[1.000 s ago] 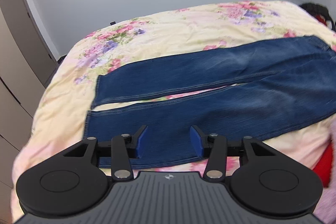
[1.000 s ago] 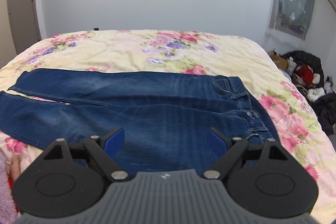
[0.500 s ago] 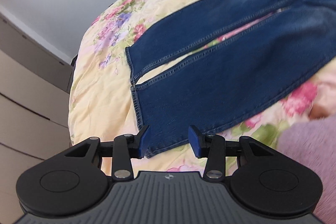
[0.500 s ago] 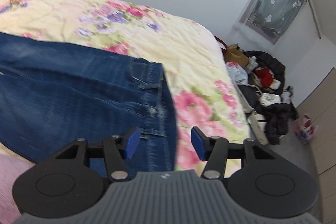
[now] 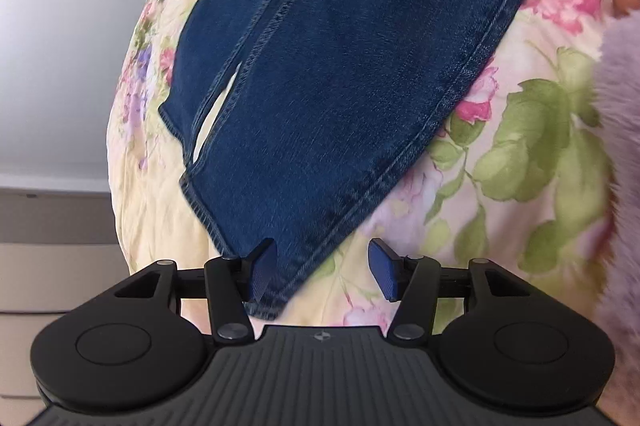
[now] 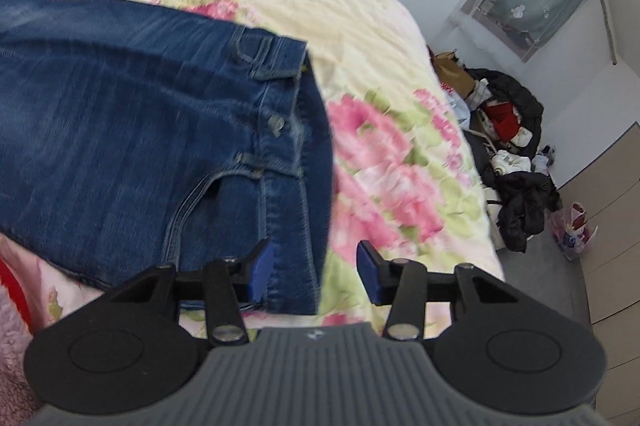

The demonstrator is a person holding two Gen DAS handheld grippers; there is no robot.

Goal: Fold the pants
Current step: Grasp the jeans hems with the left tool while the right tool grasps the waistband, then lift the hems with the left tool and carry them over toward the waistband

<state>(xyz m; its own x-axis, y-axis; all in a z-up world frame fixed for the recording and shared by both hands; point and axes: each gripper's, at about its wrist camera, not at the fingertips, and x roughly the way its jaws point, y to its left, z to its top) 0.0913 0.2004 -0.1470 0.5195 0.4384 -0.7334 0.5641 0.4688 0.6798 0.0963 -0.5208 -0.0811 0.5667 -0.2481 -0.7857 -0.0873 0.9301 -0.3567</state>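
Both hand-held grippers have come down close to the pants (image 5: 340, 66) in the last second: a moment ago they were looking over the whole bed from above, and now each one is low at one end of the garment. The pants lie flat on the floral bed (image 5: 520, 154), stretched along its near edge, legs toward the left end and waistband toward the right end. The left hand-held gripper (image 5: 323, 274) is now at the hem of the nearer leg; the corner of that hem (image 5: 276, 290) lies between its blue pads, which stand apart and do not press the cloth, one pad (image 5: 262, 272) over the denim and the other over the bedcover. The right hand-held gripper (image 6: 316, 272) is now at the near corner of the waistband (image 6: 296, 266), also with its jaws apart, the denim edge lying between them near the left pad. I judge that this means the approach is finished and the next step is to close on both corners, so that the nearer half can be lifted over the far one. Nothing is folded yet. Both tools point downward and forward at the bed, tilted a little outward from each other.
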